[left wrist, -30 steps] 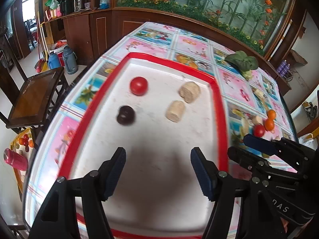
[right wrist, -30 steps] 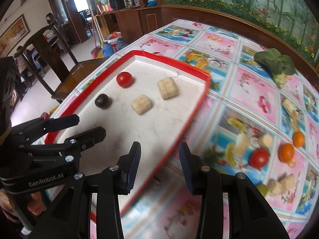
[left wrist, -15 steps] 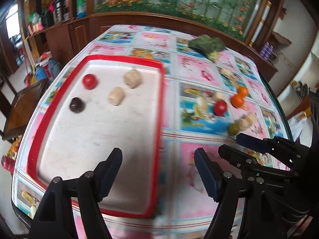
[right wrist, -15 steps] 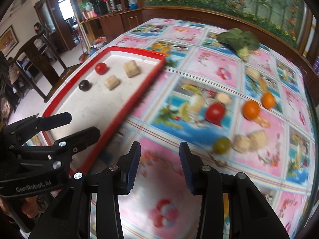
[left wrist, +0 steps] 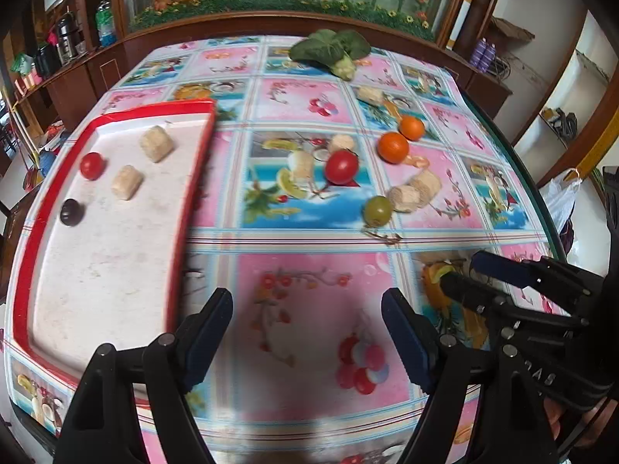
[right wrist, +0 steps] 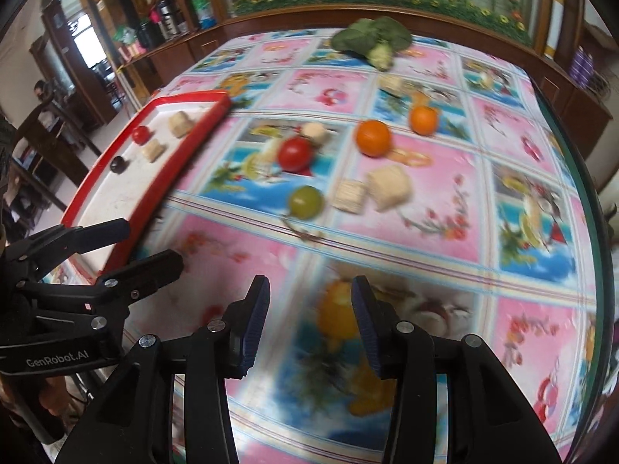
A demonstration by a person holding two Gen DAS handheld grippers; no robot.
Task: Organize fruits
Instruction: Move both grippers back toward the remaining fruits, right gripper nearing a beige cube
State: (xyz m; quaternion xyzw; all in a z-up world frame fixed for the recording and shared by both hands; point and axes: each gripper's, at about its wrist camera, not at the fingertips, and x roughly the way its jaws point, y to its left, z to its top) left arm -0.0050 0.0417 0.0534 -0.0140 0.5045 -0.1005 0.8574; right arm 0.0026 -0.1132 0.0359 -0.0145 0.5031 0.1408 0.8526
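Note:
A red-rimmed white tray (left wrist: 96,270) (right wrist: 162,178) at the left holds a small tomato (left wrist: 91,165), a dark plum (left wrist: 71,212) and two corn pieces. Loose on the flowered tablecloth lie a larger tomato (left wrist: 341,166) (right wrist: 294,153), two oranges (left wrist: 393,147) (right wrist: 373,137), a green fruit (left wrist: 377,210) (right wrist: 306,202) and several corn pieces (right wrist: 389,187). My left gripper (left wrist: 307,338) hangs over the cloth right of the tray, its jaws opening with nothing between them. My right gripper (right wrist: 307,321) hovers nearer the table's right side, its jaws also opening and empty.
A leafy green vegetable (left wrist: 329,50) lies at the table's far edge. Dark wooden cabinets and a planted glass case stand behind. A wooden chair (right wrist: 42,131) stands off the left side. The table's glass edge (right wrist: 588,193) curves down the right.
Both grippers have swept right, off the tray and over the tablecloth, so the loose fruit now lies ahead. The left jaws stand wider than before, the right ones slightly wider.

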